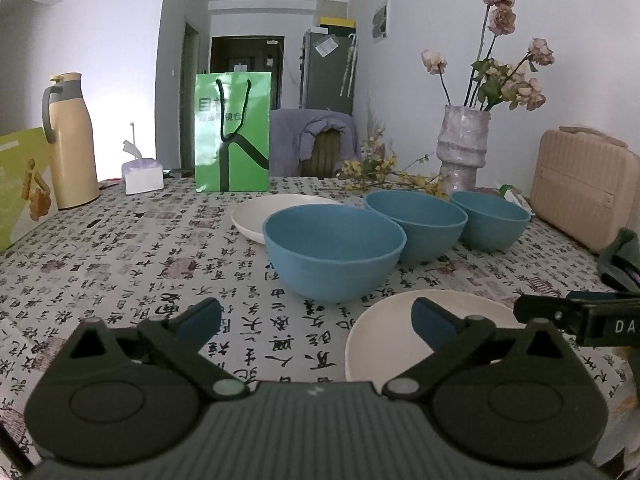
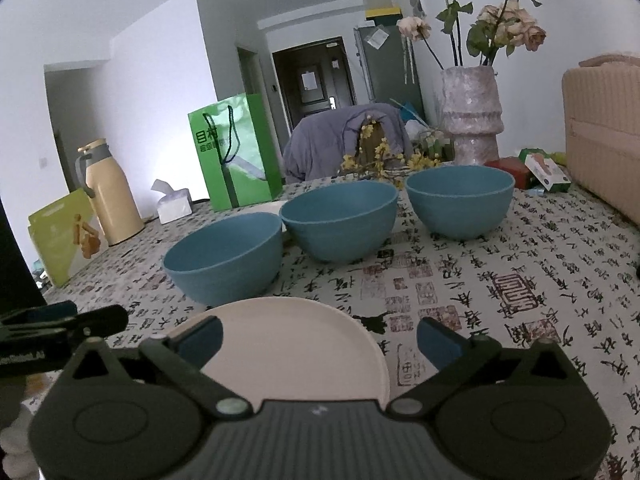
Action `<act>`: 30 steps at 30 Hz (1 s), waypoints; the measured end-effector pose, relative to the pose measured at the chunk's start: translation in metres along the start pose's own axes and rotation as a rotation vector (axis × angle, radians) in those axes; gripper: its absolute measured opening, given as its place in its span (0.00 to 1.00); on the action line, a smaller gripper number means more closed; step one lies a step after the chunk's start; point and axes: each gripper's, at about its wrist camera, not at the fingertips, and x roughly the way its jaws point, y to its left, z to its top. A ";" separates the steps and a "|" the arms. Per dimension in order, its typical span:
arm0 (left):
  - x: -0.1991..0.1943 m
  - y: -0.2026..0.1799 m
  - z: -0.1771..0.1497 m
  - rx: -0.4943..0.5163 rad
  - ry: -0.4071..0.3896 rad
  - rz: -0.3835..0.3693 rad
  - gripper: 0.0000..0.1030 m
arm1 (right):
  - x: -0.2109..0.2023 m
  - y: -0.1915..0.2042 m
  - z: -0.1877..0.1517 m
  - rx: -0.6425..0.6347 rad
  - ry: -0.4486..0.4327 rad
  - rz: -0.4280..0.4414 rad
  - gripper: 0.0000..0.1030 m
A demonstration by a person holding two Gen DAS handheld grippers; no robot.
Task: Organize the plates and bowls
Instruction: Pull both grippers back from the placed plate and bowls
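Observation:
Three blue bowls stand in a row on the patterned tablecloth: near bowl point(image 1: 334, 254) point(image 2: 224, 260), middle bowl point(image 1: 416, 224) point(image 2: 340, 220), far bowl point(image 1: 492, 220) point(image 2: 460, 204). A white plate point(image 1: 384, 336) point(image 2: 296, 352) lies at the front; another white plate point(image 1: 276, 212) lies behind the bowls. My left gripper point(image 1: 316, 320) is open over bare cloth left of the front plate, its right pad over the plate's rim. My right gripper point(image 2: 320, 340) is open above the front plate, with nothing pressed between the pads. The right gripper's finger point(image 1: 568, 312) shows at the left view's right edge.
A green paper bag point(image 1: 232, 132), a cream thermos jug point(image 1: 72, 140), a tissue pack point(image 1: 142, 174) and a green box point(image 1: 24, 184) stand at the back left. A vase with dried roses point(image 1: 464, 144), yellow sprigs and a beige case point(image 1: 584, 184) stand on the right.

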 end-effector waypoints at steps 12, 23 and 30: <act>0.000 0.017 0.005 -0.024 -0.001 0.030 1.00 | 0.012 0.011 0.002 0.023 -0.011 0.067 1.00; -0.003 0.038 0.012 -0.049 -0.007 0.058 1.00 | 0.021 0.024 0.014 0.039 -0.029 0.067 1.00; -0.005 0.052 0.022 -0.061 -0.010 0.073 1.00 | 0.023 0.039 0.027 0.002 -0.028 0.059 1.00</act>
